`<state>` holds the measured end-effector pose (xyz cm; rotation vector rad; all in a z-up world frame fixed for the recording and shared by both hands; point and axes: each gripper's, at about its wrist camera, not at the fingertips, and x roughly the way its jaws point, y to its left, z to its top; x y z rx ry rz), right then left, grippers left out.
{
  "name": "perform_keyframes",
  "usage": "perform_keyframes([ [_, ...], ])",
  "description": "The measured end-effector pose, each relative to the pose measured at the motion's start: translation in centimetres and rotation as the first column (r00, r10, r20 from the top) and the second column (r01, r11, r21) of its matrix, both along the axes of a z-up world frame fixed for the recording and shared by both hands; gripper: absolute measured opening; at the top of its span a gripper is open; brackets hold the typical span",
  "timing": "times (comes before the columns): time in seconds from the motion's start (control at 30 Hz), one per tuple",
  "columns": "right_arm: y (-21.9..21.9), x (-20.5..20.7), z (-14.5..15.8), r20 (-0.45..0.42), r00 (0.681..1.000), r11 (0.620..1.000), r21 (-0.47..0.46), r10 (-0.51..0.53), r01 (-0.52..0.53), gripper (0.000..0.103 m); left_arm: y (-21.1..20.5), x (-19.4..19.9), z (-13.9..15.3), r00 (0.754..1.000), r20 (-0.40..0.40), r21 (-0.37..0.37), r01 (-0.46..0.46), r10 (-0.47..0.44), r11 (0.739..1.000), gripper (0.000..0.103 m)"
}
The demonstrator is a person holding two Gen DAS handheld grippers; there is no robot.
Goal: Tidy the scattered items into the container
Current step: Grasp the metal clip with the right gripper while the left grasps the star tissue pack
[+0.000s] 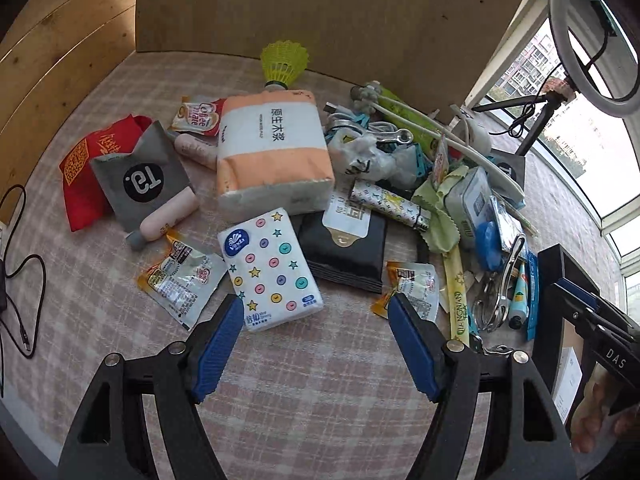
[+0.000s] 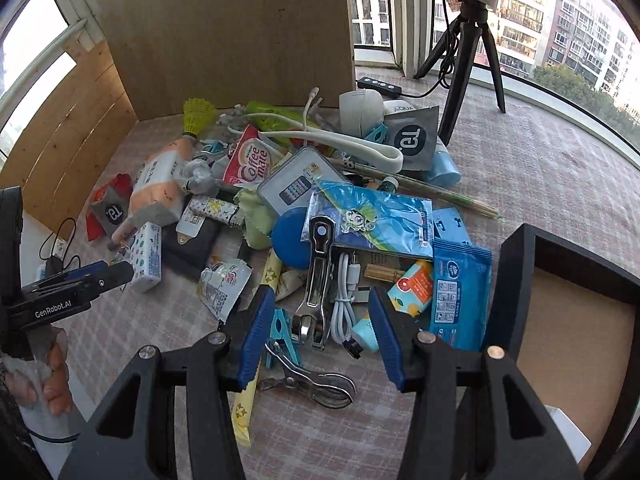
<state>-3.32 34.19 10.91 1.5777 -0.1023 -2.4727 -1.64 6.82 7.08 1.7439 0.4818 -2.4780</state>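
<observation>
**Scattered items, bench; container at frame right**

Left gripper (image 1: 316, 312) is hovering wide open, holding nothing, over the Vinda tissue pack (image 1: 270, 268) at lower centre. Right gripper (image 2: 322, 312) is gaping wide, empty, above the white cable (image 2: 344, 300) and metal clip (image 2: 316, 276). Black container (image 2: 516, 280) is sitting at right, beside the blue wipes pack (image 2: 460, 292).

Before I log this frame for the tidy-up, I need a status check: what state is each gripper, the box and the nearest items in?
left gripper: open, empty, above the tablecloth.
right gripper: open, empty, over the pile.
black box: open-topped, no pile items seen inside.
Vinda tissue pack: lying flat, sealed, ungrasped.
metal clip: lying on the cloth, closed.
white cable: coiled, in the pile.
</observation>
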Motion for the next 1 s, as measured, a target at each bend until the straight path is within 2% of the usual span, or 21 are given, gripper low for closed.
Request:
perform_keyframes([
  [0.17, -1.1, -2.0, -2.4, 0.062, 0.998, 1.0, 0.006, -0.022, 0.022, 0.048, -3.0, -1.0, -2.1, 0.997, 0.06, 0.055, -0.053, 0.05, 0.997, 0.073],
  [0.33, -1.8, -2.9, -3.2, 0.086, 0.996, 1.0, 0.013, -0.025, 0.024, 0.047, -2.5, -1.6, -2.8, 0.997, 0.074, 0.096, -0.04, 0.033, 0.995, 0.073],
  [0.47, -2.2, -3.4, -3.6, 0.104, 0.994, 1.0, 0.014, -0.02, 0.018, 0.041, -1.2, -2.0, -3.6, 0.995, 0.094, 0.095, -0.03, 0.021, 0.995, 0.073],
  [0.67, -2.0, -4.3, -4.5, 0.143, 0.99, 1.0, 0.01, -0.02, 0.018, 0.031, -0.2, -2.1, -4.7, 0.992, 0.121, 0.054, -0.046, 0.039, 0.998, 0.072],
  [0.77, -2.0, -4.5, -4.6, 0.151, 0.988, 1.0, 0.008, -0.013, 0.012, 0.026, 0.1, -1.9, -5.1, 0.991, 0.124, 0.041, -0.05, 0.044, 0.998, 0.067],
  [0.8, -2.0, -4.6, -4.6, 0.154, 0.988, 1.0, 0.009, -0.016, 0.015, 0.02, 0.2, -1.8, -5.1, 0.991, 0.122, 0.037, -0.051, 0.047, 0.998, 0.063],
  [0.87, -1.8, -4.6, -4.6, 0.163, 0.986, 1.0, 0.004, -0.027, 0.027, 0.019, 0.4, -1.5, -5.0, 0.992, 0.115, 0.035, -0.052, 0.048, 0.998, 0.055],
  [1.0, -1.0, -4.1, -4.5, 0.169, 0.985, 0.999, -0.024, -0.041, 0.046, 0.017, 0.9, -1.0, -4.9, 0.993, 0.108, 0.032, -0.039, 0.035, 0.999, 0.053],
])
